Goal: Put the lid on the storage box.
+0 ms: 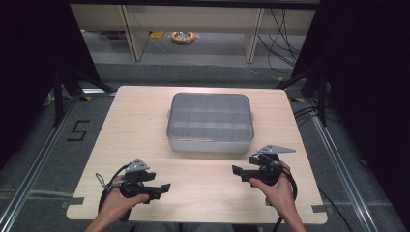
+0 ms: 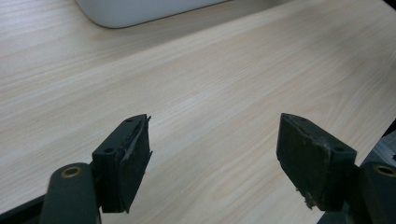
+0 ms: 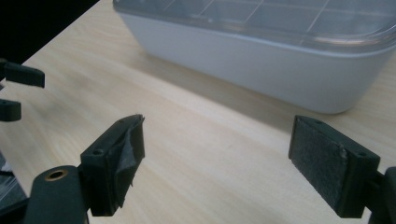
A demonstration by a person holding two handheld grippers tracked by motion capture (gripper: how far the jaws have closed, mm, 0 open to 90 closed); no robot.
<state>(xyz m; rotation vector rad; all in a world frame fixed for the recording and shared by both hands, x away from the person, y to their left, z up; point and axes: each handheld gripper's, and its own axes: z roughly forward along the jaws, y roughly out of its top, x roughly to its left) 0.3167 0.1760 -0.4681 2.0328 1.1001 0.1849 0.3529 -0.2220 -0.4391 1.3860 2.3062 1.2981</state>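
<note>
The left gripper (image 1: 153, 189) and right gripper (image 1: 241, 172) are waiting low in the frame, jaws spread and pinching nothing, probably readying for the lidded compartment box (image 1: 210, 122) sitting mid-surface (image 1: 140, 125).

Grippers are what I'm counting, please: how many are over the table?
2: the left gripper at the near-left, the right gripper at the near-right, both open, short of the lidded box.
</note>
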